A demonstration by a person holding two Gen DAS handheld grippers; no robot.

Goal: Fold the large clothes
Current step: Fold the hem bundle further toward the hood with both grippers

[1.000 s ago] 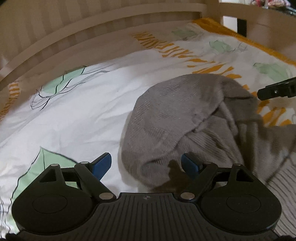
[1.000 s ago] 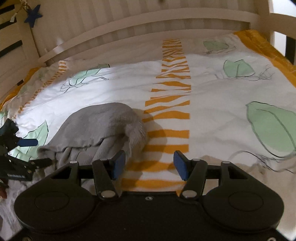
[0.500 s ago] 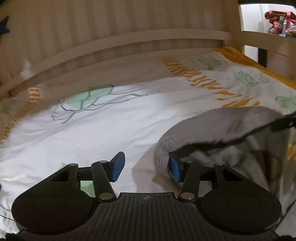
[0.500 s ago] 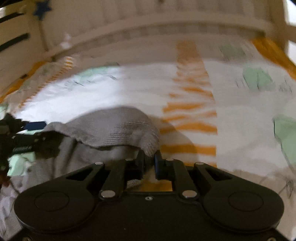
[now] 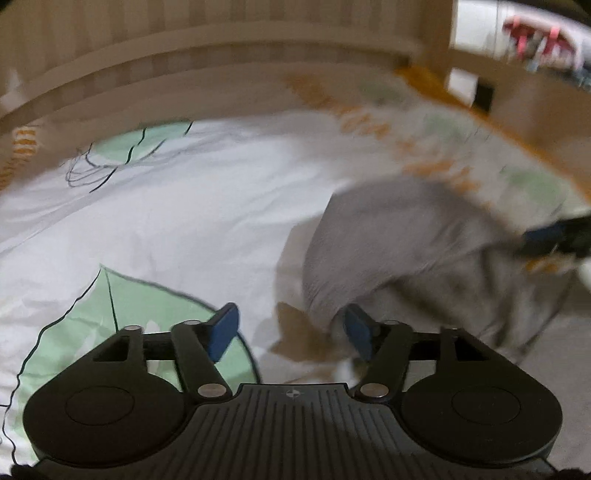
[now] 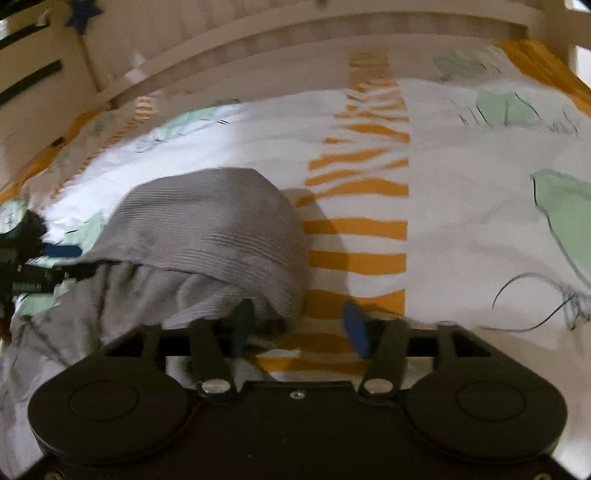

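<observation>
Half a second back my right tongs [image 6: 299,328] were pinched shut on the edge of the grey garment [image 6: 207,236]; since then their jaws have just been opening, and they now stand apart with nothing pressed between them. Their left pad [image 6: 242,321] sits against the bunched grey cloth at lower centre of the right wrist view, while the other pad is over the orange stripes of the bedsheet [image 6: 461,206].

My left tongs [image 5: 291,332] have also just been opening. Their jaws are spread, the right pad [image 5: 358,332] touching the near fold of the garment [image 5: 399,251] and the left pad over a green leaf print on the sheet [image 5: 166,221]. No cloth is clamped there either.

From the left wrist camera, the garment lies in a rounded heap on the bed, filling the centre right of the frame, with its upper layer folded over the rumpled part beneath. This view is blurred, so I cannot read the weave. The right tongs' blue tip shows at the right edge, at the far side of the heap.

On the right wrist camera, the heap occupies the centre left, ribbed on top, and the left tongs poke in from the left edge beside it. A pale slatted bed frame [image 6: 258,33] curves across the top.
</observation>
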